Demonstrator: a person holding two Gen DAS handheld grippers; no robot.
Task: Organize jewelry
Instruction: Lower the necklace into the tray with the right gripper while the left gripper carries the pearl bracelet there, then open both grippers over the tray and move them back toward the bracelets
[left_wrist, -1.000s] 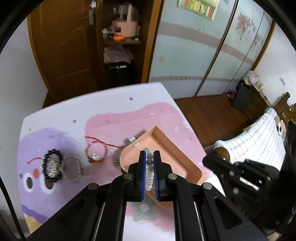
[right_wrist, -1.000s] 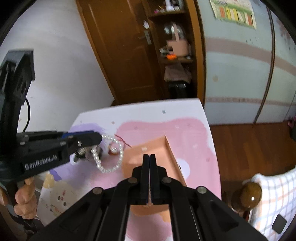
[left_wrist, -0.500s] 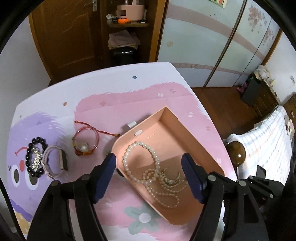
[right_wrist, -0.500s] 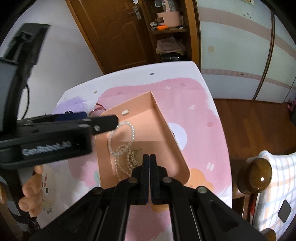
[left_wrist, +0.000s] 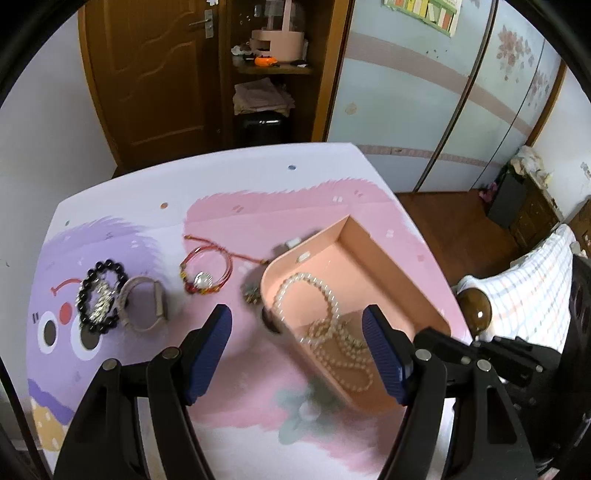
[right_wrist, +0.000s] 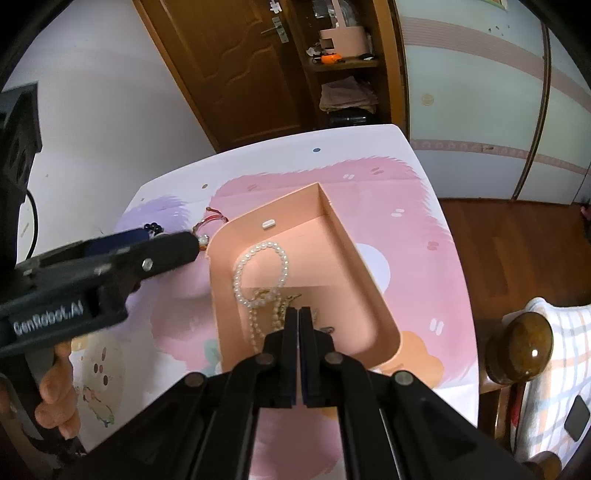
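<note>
A peach tray (left_wrist: 384, 258) (right_wrist: 365, 266) sits on the pink part of the table mat and holds a pearl necklace (left_wrist: 325, 321) (right_wrist: 258, 280). My left gripper (left_wrist: 297, 343) is open and empty above the tray's left edge; it shows in the right wrist view (right_wrist: 159, 247) too. My right gripper (right_wrist: 298, 321) is shut and empty over the tray's near end. Left of the tray lie a red cord bracelet (left_wrist: 205, 273), a grey watch (left_wrist: 146, 302) and a black bead bracelet (left_wrist: 99, 295).
A small dark trinket (left_wrist: 252, 293) lies by the tray's left wall. The table's right edge drops to a wooden floor, with a bedpost knob (left_wrist: 474, 312) (right_wrist: 517, 349) and a checked bedspread close by. A door and shelves stand behind the table.
My left gripper opened and let the pearl necklace fall into the tray, then shifted left. My right gripper stayed shut and moved in over the tray.
</note>
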